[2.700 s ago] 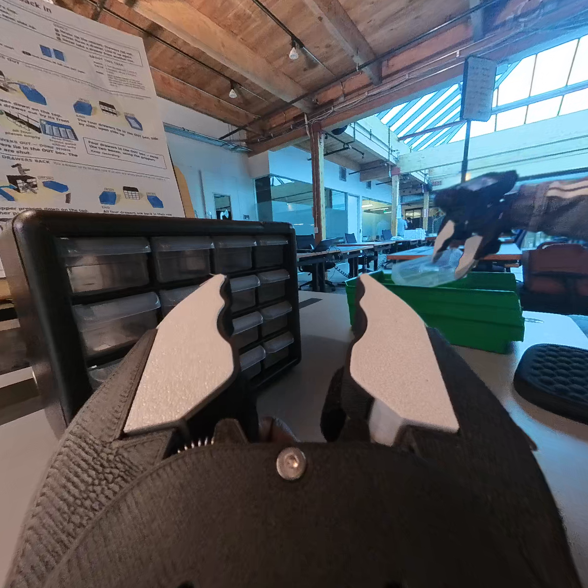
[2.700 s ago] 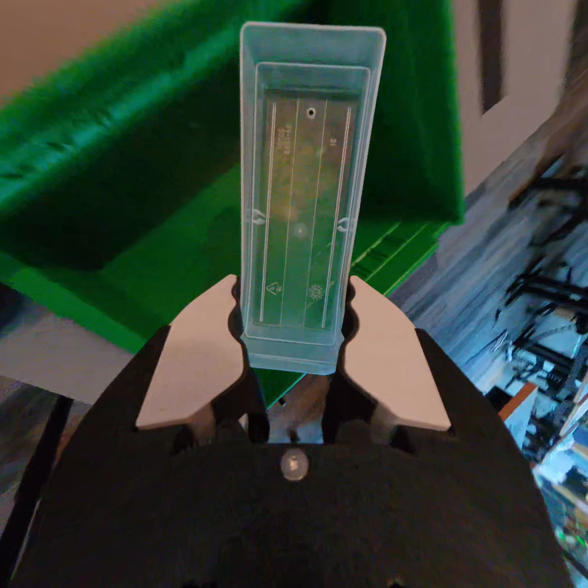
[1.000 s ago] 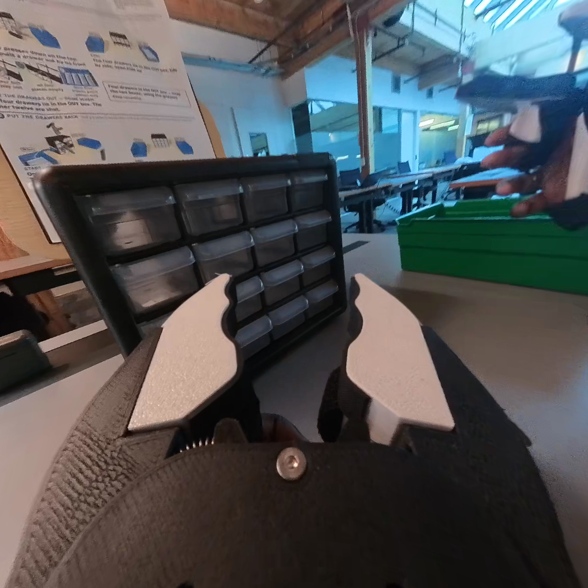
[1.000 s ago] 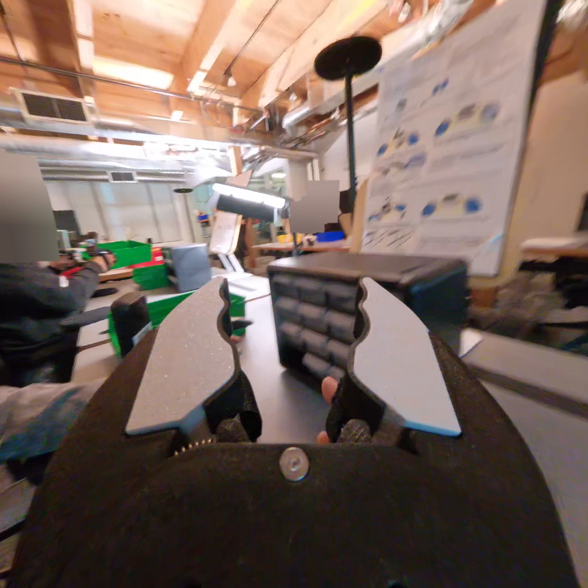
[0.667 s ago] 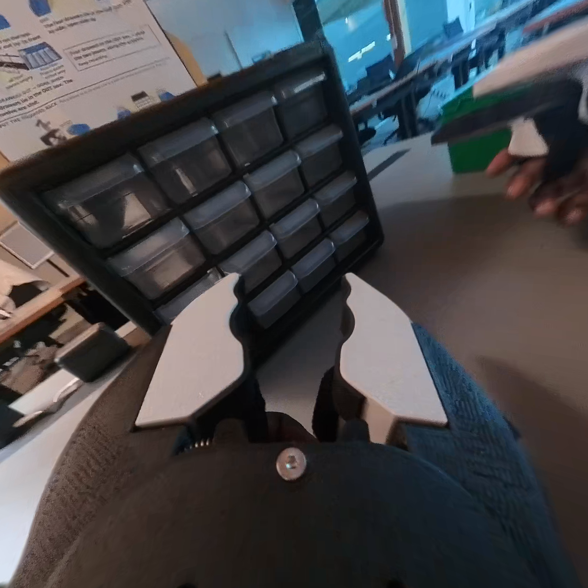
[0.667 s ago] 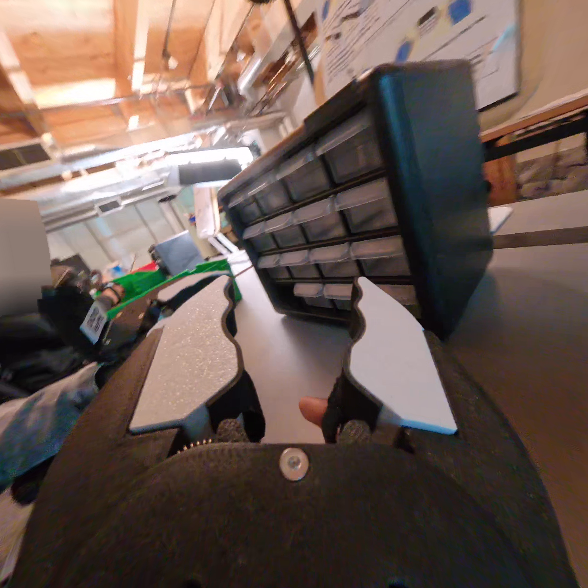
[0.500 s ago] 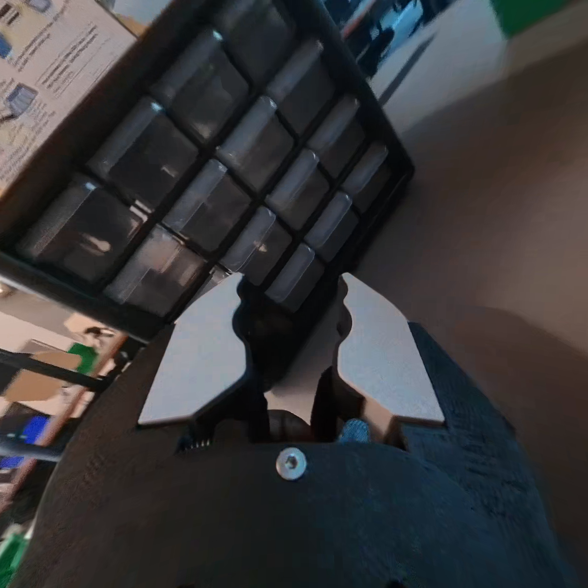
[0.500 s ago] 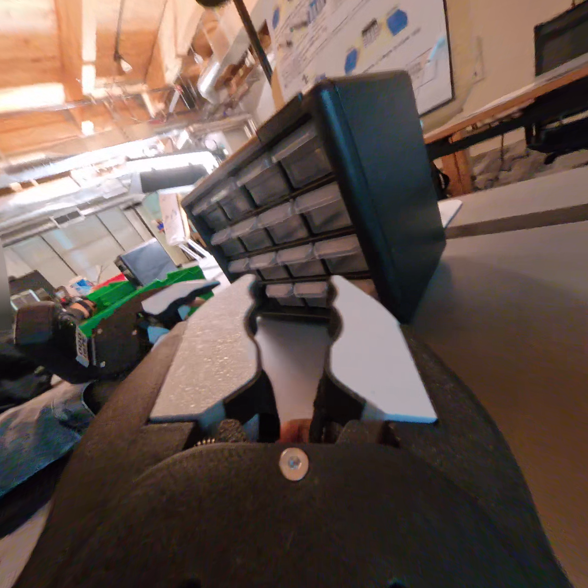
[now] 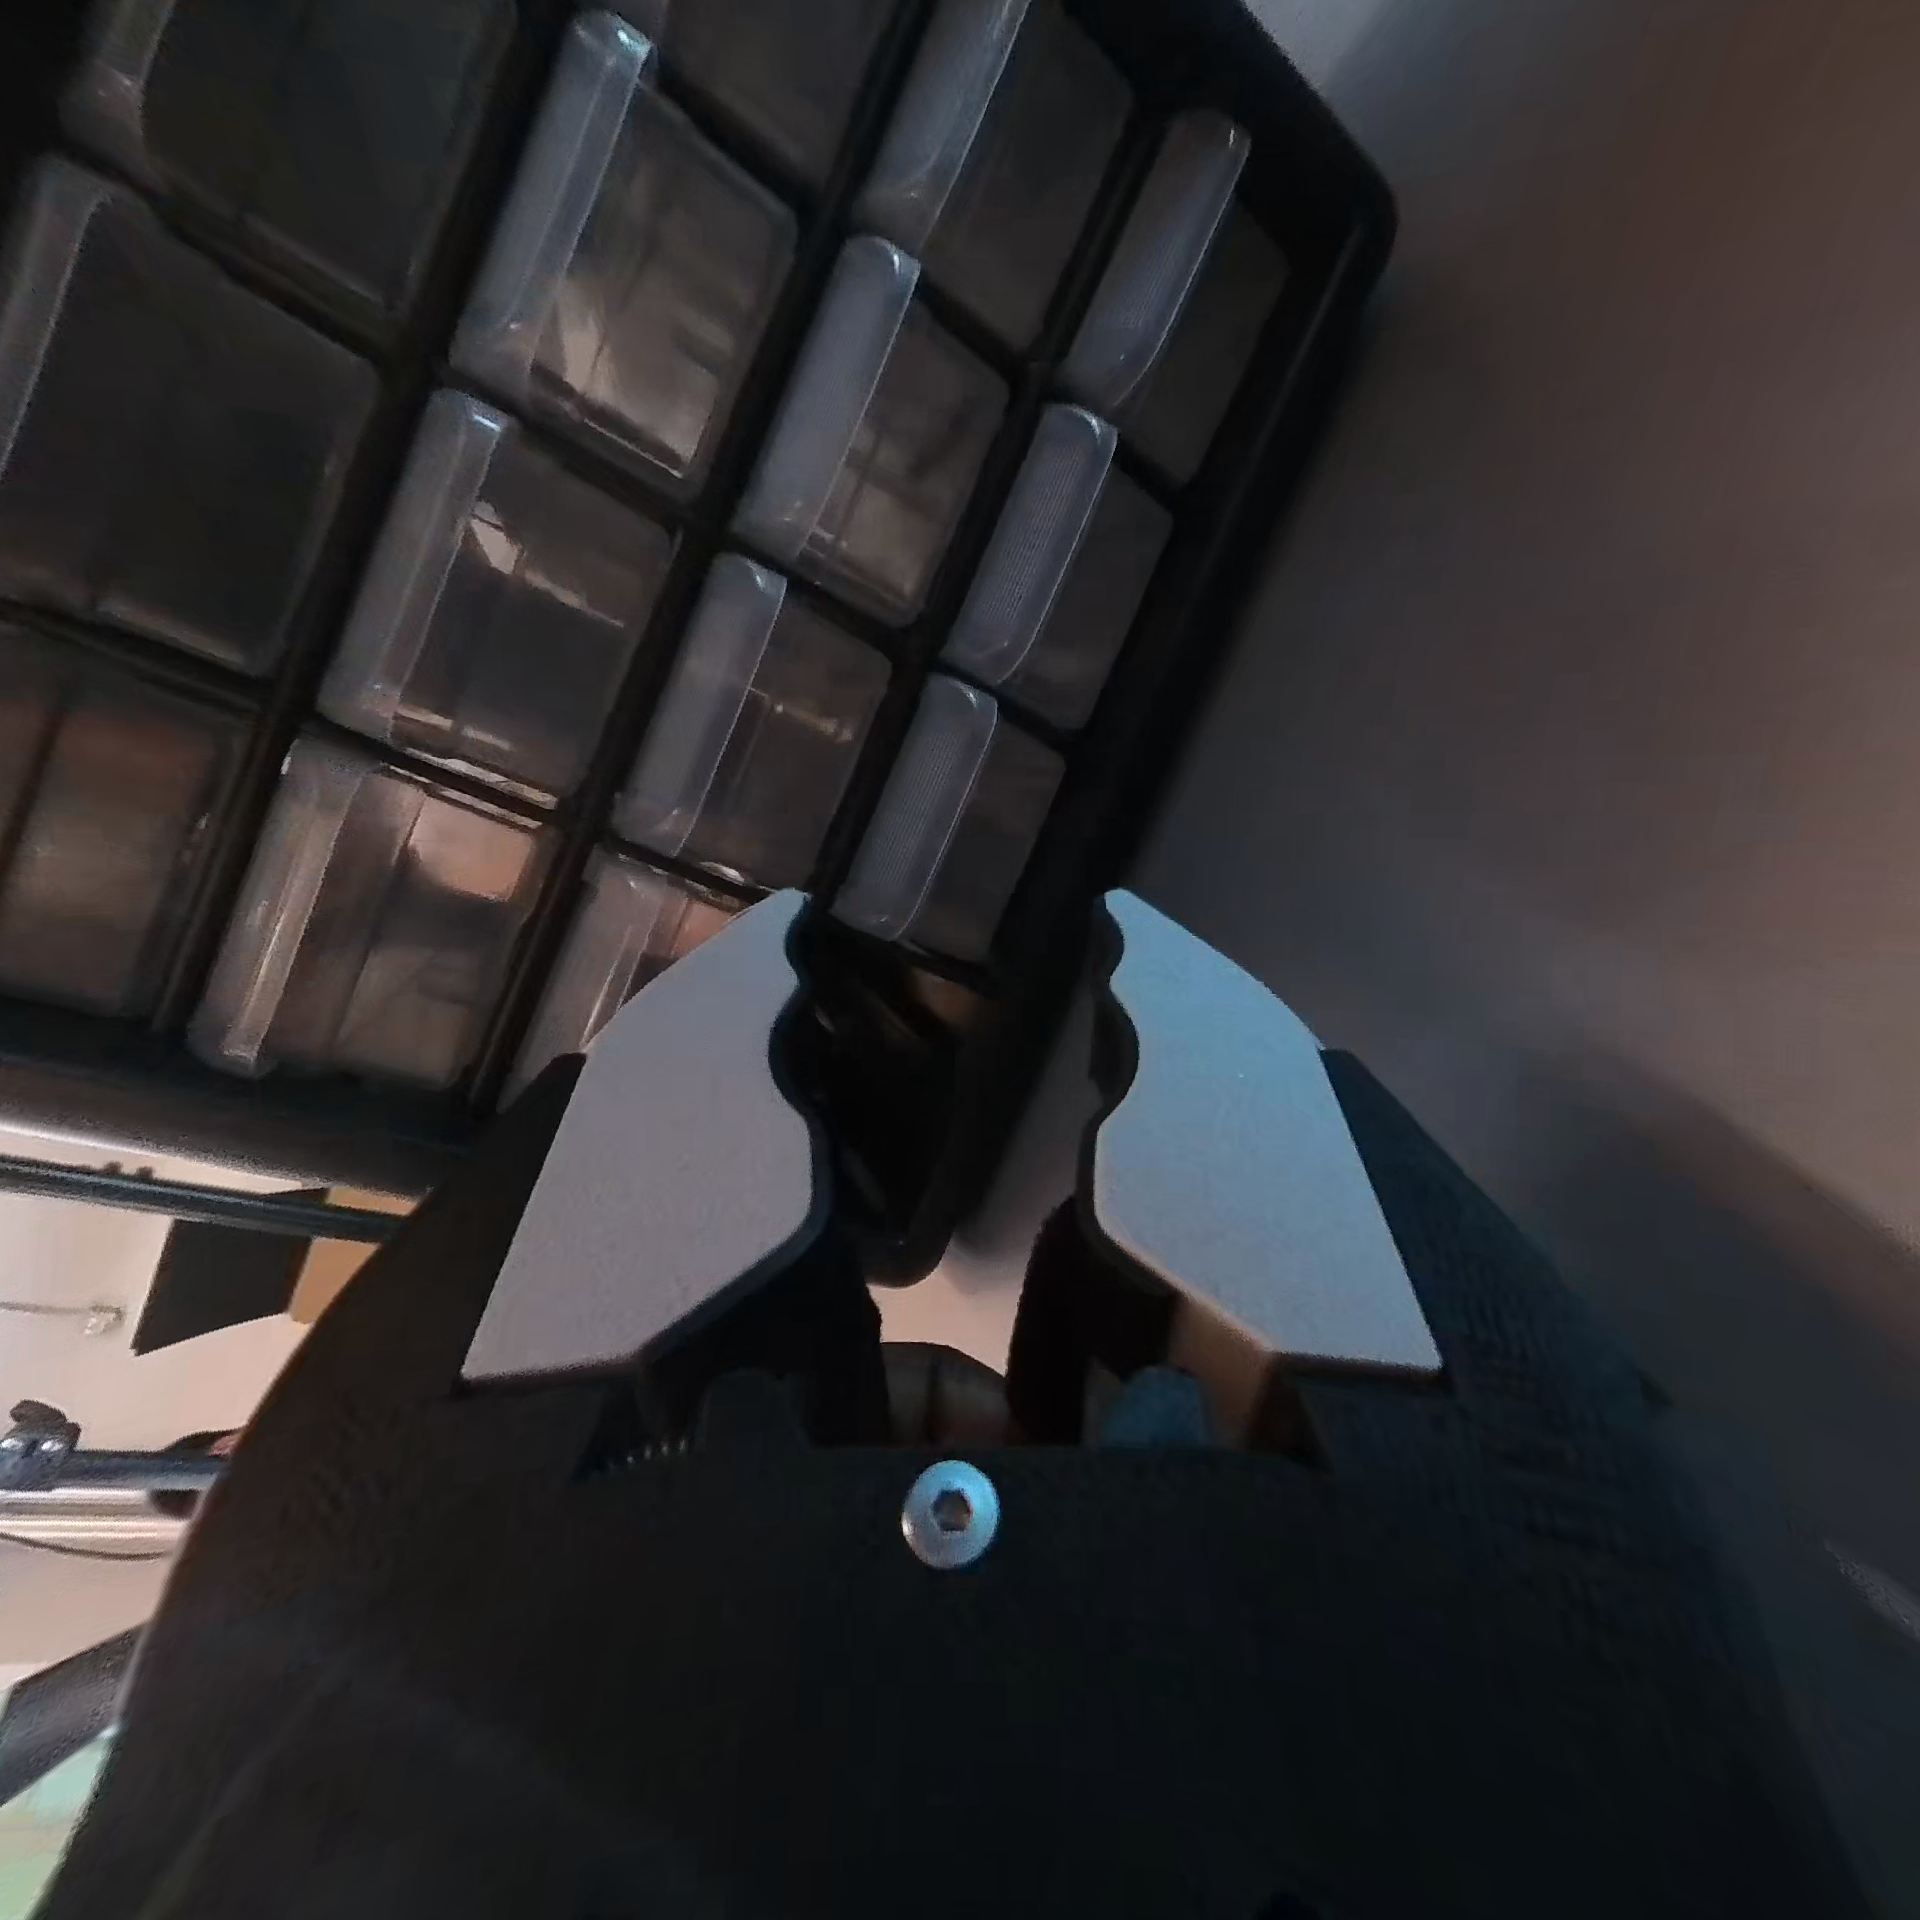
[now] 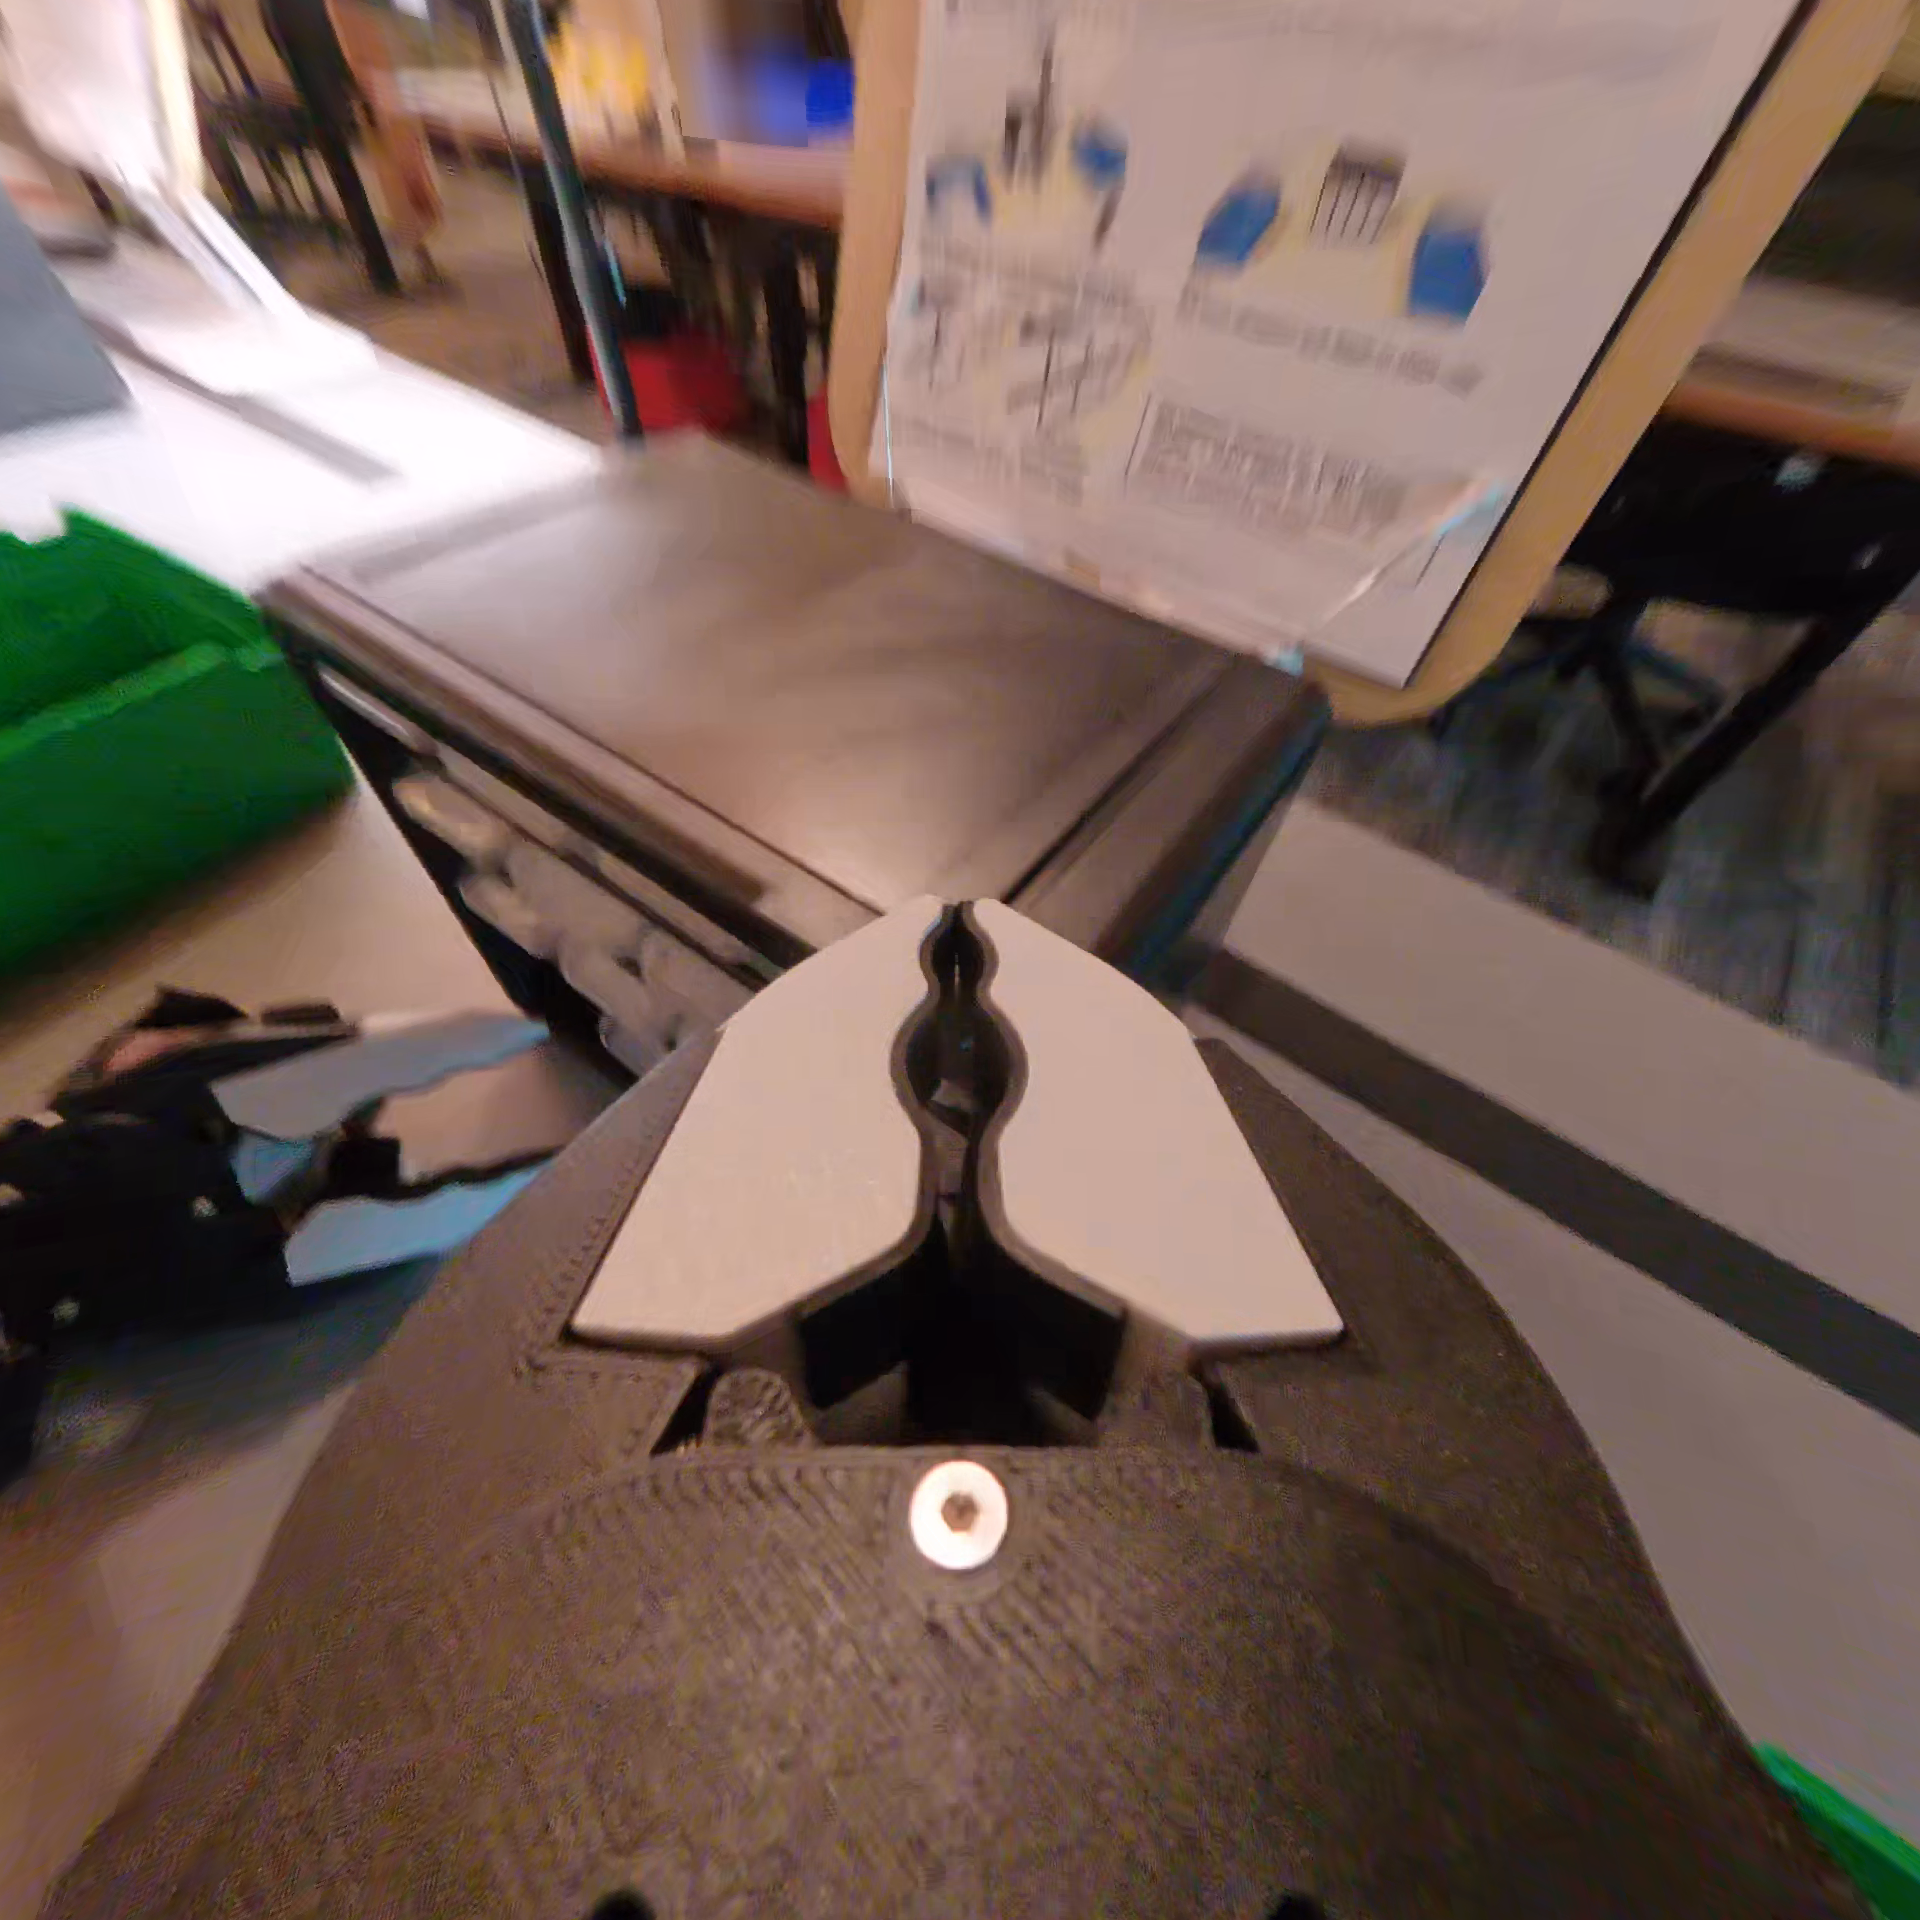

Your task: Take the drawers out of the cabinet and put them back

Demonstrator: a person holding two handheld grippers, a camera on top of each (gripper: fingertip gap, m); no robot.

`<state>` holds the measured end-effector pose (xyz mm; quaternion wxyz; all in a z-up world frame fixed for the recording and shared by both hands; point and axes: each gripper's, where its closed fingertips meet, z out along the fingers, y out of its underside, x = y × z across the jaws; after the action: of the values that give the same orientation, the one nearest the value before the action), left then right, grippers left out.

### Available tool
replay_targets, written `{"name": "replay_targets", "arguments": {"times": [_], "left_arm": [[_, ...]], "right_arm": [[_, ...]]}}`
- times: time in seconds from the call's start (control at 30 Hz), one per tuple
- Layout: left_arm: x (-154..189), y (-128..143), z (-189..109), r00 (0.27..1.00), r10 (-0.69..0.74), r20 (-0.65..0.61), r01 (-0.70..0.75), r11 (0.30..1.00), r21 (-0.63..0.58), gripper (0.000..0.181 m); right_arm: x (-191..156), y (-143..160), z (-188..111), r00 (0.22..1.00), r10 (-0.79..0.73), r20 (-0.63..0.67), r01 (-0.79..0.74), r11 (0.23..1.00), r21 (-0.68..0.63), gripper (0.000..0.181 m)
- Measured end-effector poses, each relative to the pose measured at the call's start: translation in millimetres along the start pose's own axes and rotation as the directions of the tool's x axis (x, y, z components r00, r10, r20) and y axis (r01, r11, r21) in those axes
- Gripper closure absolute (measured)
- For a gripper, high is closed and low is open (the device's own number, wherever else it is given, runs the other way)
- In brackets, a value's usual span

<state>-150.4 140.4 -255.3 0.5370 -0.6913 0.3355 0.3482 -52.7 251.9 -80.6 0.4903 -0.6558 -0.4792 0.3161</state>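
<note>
The right gripper [image 10: 958, 914], which held a drawer seconds ago, is now empty, jaws pressed together above the cabinet [image 10: 790, 665]. The left gripper [image 9: 951, 914], jaws spread, has closed on the cabinet's lower drawers [image 9: 940, 800]; the next extraction is probably imminent.

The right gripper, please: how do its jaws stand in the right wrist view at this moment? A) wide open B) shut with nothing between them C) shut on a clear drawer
B: the right gripper has its jaws pressed together, empty, above the black cabinet.

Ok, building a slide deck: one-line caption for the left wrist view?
Open left gripper closing in on the bottom corner of the black drawer cabinet, its clear drawers shut.
</note>
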Motion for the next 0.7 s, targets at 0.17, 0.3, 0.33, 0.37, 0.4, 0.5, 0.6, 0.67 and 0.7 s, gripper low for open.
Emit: {"name": "replay_targets", "arguments": {"times": [0.17,0.3,0.33,0.37,0.4,0.5,0.6,0.67,0.7], "left_arm": [[0.4,5.9,4.2,0.996,0.089,0.012,-0.089,0.996,-0.016,0.139],[-7.0,8.9,12.5,0.951,0.299,0.073,-0.295,0.953,-0.061,0.147],[-8.5,8.4,15.7,0.926,0.366,0.09,-0.361,0.93,-0.072,0.148],[-8.6,7.7,19.4,0.902,0.42,0.102,-0.413,0.907,-0.082,0.15],[-7.4,7.0,22.9,0.881,0.461,0.108,-0.453,0.887,-0.09,0.153],[-11.4,2.9,29.5,0.834,0.53,0.154,-0.516,0.848,-0.121,0.162],[-13.4,0.4,30.5,0.821,0.547,0.162,-0.533,0.837,-0.123,0.17],[-12.6,0.2,28.7,0.808,0.564,0.169,-0.55,0.826,-0.123,0.171],[-11.4,-1.0,26.7,0.8,0.575,0.168,-0.563,0.818,-0.119,0.171]], "right_arm": [[3.4,5.4,9.6,1.0,0.002,-0.013,-0.002,1.0,-0.006,0.18],[3.3,5.6,9.3,0.998,-0.036,-0.047,0.036,0.999,-0.001,0.18],[3.3,5.5,9.3,0.998,-0.039,-0.049,0.038,0.999,-0.006,0.18],[3.2,5.5,9.4,0.998,-0.038,-0.047,0.038,0.999,-0.008,0.18],[3.2,5.4,9.3,0.998,-0.035,-0.043,0.035,0.999,-0.007,0.18],[3.0,5.4,9.3,0.999,-0.029,-0.035,0.03,1.0,0.008,0.18],[2.8,5.2,9.5,0.999,-0.033,-0.037,0.034,0.999,0.014,0.18],[2.7,5.1,9.3,0.999,-0.03,-0.035,0.031,0.999,0.023,0.18],[2.6,5.2,9.3,0.999,-0.029,-0.036,0.03,0.999,0.026,0.18]]}}
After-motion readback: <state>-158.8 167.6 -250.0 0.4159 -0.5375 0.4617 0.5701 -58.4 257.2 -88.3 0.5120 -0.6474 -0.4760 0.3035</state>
